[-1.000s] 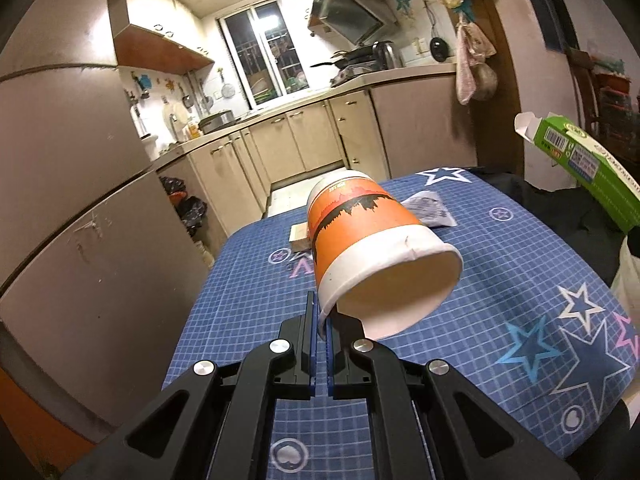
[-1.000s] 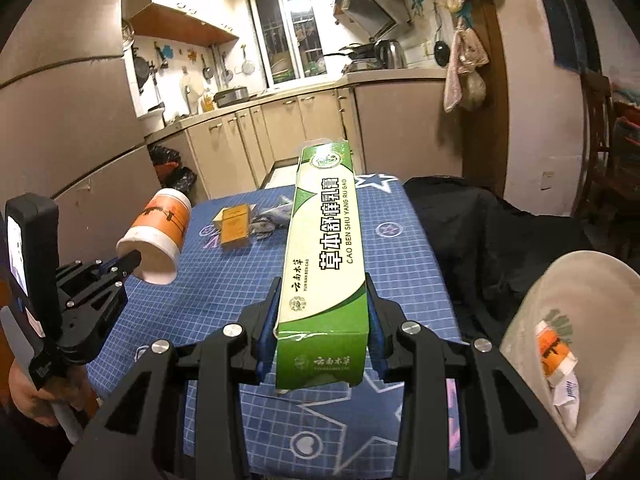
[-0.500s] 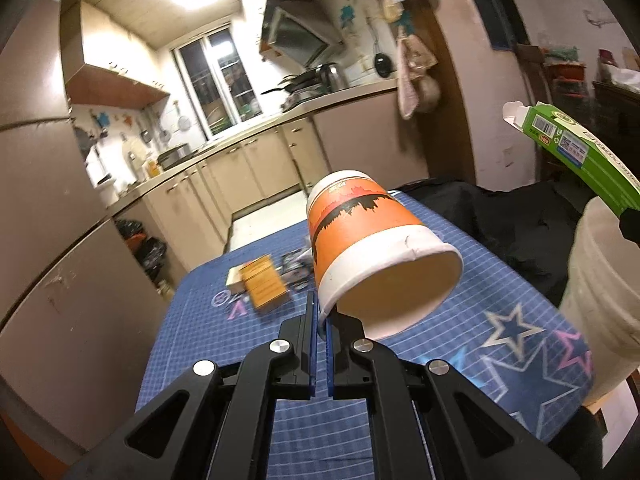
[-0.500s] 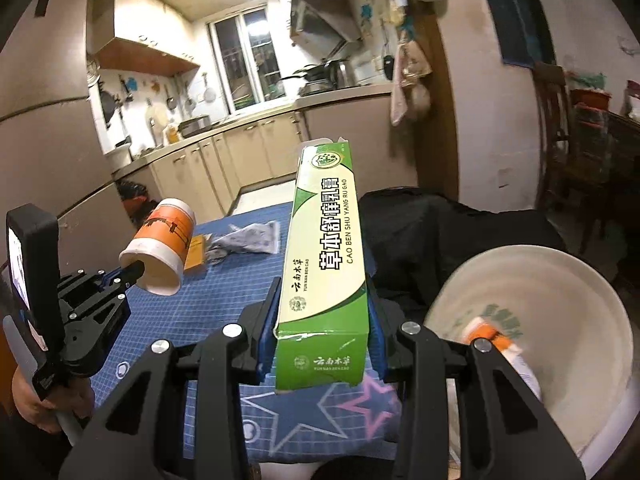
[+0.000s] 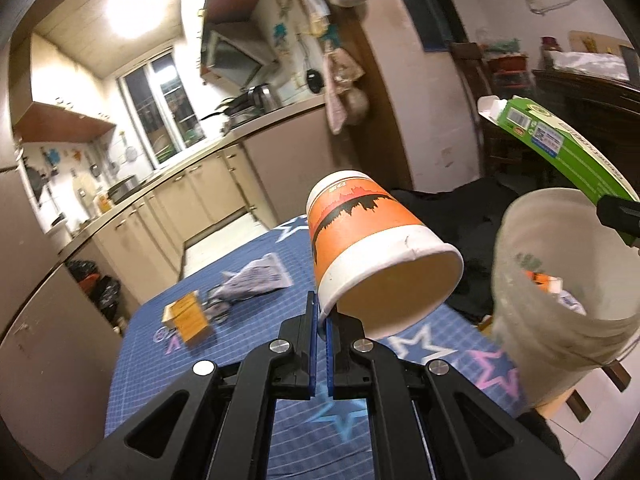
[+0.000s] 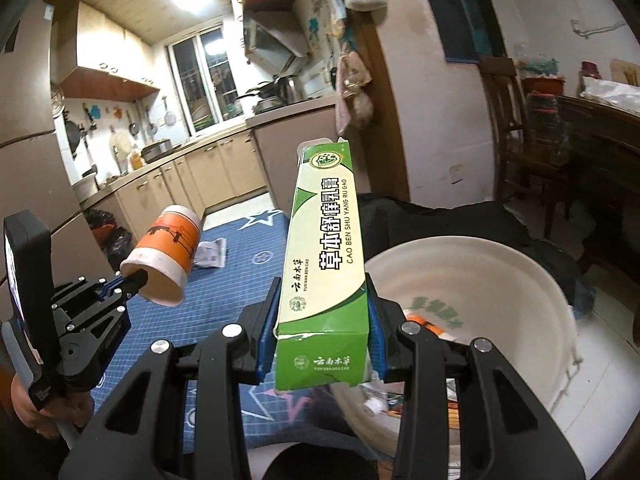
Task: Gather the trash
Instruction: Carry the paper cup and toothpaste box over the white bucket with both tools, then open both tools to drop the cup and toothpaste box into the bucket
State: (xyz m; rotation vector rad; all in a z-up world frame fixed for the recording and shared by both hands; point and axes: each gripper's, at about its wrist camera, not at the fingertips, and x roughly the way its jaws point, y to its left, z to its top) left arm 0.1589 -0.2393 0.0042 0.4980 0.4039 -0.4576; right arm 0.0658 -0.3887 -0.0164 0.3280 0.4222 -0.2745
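Observation:
My left gripper (image 5: pixel 321 312) is shut on the rim of an orange and white paper cup (image 5: pixel 372 248), held tilted above the blue table; the cup also shows in the right wrist view (image 6: pixel 164 256). My right gripper (image 6: pixel 322 320) is shut on a long green and white box (image 6: pixel 326 256), held over the near edge of a white bucket (image 6: pixel 520 280). The bucket (image 5: pixel 560 280) stands right of the table and holds some trash. The box also shows at the right in the left wrist view (image 5: pixel 560 148).
On the blue star-patterned table (image 5: pixel 248 280) lie a small orange box (image 5: pixel 188 316) and a crumpled grey wrapper (image 5: pixel 256 280). A black cloth (image 6: pixel 440 224) covers a seat behind the bucket. Kitchen cabinets (image 5: pixel 192 200) stand beyond the table.
Both grippers have swung right with their loads, bringing the white bucket into full view. The green box now hangs over the bucket's edge and the cup is nearer the bucket.

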